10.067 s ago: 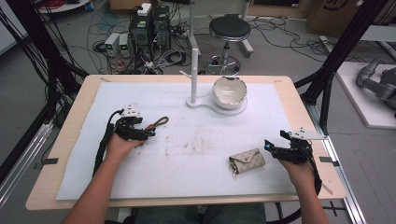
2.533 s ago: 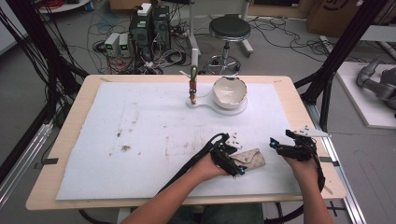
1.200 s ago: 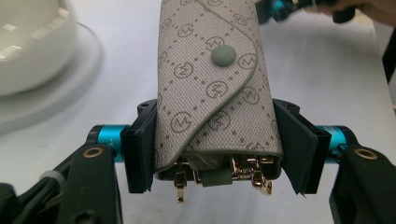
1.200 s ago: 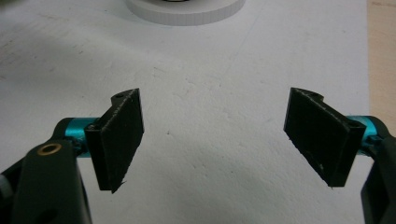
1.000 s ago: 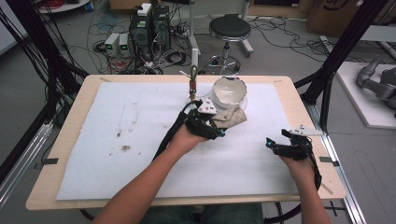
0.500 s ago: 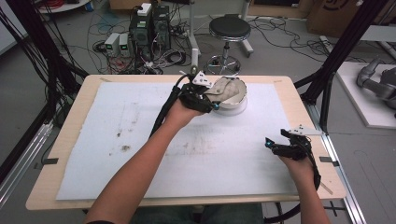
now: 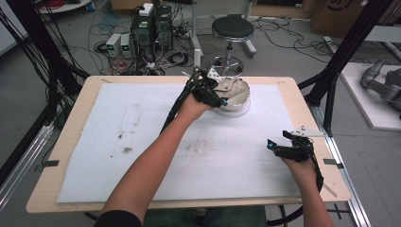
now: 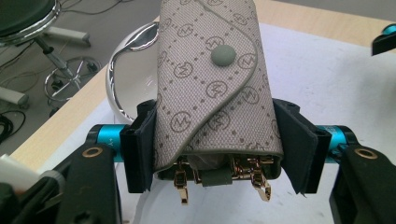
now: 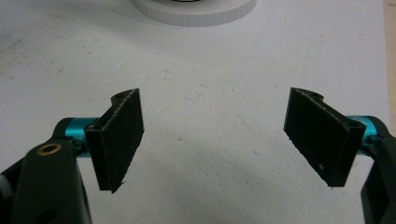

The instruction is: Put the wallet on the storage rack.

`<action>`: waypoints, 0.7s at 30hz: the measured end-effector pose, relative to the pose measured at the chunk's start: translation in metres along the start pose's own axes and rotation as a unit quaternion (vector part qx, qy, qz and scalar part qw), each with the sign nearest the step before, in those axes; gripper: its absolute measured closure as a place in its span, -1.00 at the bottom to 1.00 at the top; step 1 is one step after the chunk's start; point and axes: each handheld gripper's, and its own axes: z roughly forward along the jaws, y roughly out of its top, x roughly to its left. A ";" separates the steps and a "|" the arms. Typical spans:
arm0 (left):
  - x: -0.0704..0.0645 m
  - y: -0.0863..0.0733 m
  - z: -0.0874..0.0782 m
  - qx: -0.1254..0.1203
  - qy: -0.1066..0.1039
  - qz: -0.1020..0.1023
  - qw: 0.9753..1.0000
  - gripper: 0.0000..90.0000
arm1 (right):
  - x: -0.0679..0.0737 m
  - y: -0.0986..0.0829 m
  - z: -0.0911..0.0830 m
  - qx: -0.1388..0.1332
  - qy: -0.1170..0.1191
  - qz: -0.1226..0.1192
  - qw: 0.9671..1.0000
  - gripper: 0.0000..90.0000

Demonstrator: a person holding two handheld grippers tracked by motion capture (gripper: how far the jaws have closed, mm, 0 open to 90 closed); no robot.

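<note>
A wooden tabletop (image 7: 56, 189) carries a white, stained paper sheet (image 7: 142, 142); beyond it the grey floor holds tangled cables, computer boxes (image 7: 151, 23) and a round black stool (image 7: 232, 28). At the far edge a shiny white bowl (image 7: 239, 92) sits on a round white base (image 7: 236, 109).

The left hand-held gripper (image 7: 211, 92) is clamped on a grey-beige monogram fabric key pouch with a snap flap (image 8: 210, 84), held over the bowl. In the left gripper view its long axis runs away from the jaws, its gold clips (image 8: 182, 184) toward the camera.

The right hand-held gripper (image 7: 279, 149) hovers near the right edge, jaws wide apart and empty.
</note>
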 end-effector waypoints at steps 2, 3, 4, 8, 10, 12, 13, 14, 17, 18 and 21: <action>0.001 0.002 0.008 0.008 0.003 0.000 1.000 -0.18 | 0.000 0.000 0.000 0.000 0.000 0.002 1.000 -0.55; 0.002 0.004 0.012 0.010 0.004 -0.001 1.000 -0.18 | 0.000 0.000 0.000 -0.001 0.000 0.002 1.000 -0.54; 0.002 0.004 0.015 0.012 0.005 -0.001 1.000 -0.18 | 0.000 0.000 0.000 -0.001 0.000 0.002 1.000 -0.54; 0.004 0.005 0.026 0.023 0.012 -0.004 1.000 -0.18 | -0.001 0.000 0.001 0.001 0.001 0.002 1.000 -0.54; 0.005 0.005 0.031 0.030 0.013 -0.004 0.999 -0.18 | -0.001 0.000 0.001 0.001 0.002 0.001 1.000 -0.55; 0.006 0.005 0.035 0.035 0.014 -0.003 0.999 -0.18 | -0.001 0.000 0.002 0.002 0.002 0.002 1.000 -0.55; 0.007 0.006 0.039 0.040 0.015 -0.003 0.999 -0.18 | -0.001 0.000 0.002 0.002 0.002 0.001 1.000 -0.54; 0.007 0.006 0.039 0.040 0.015 -0.003 0.999 -0.18 | -0.001 0.000 0.002 0.002 0.002 0.001 1.000 -0.54; 0.009 0.006 0.043 0.047 0.018 -0.004 0.999 -0.18 | -0.001 0.000 0.002 0.002 0.002 0.002 1.000 -0.55; 0.009 0.006 0.045 0.048 0.017 -0.003 0.999 -0.18 | -0.001 0.000 0.002 0.002 0.002 0.002 1.000 -0.55; 0.006 0.005 0.049 0.057 0.017 0.001 0.998 -0.19 | -0.001 0.000 0.002 0.002 0.002 0.001 1.000 -0.55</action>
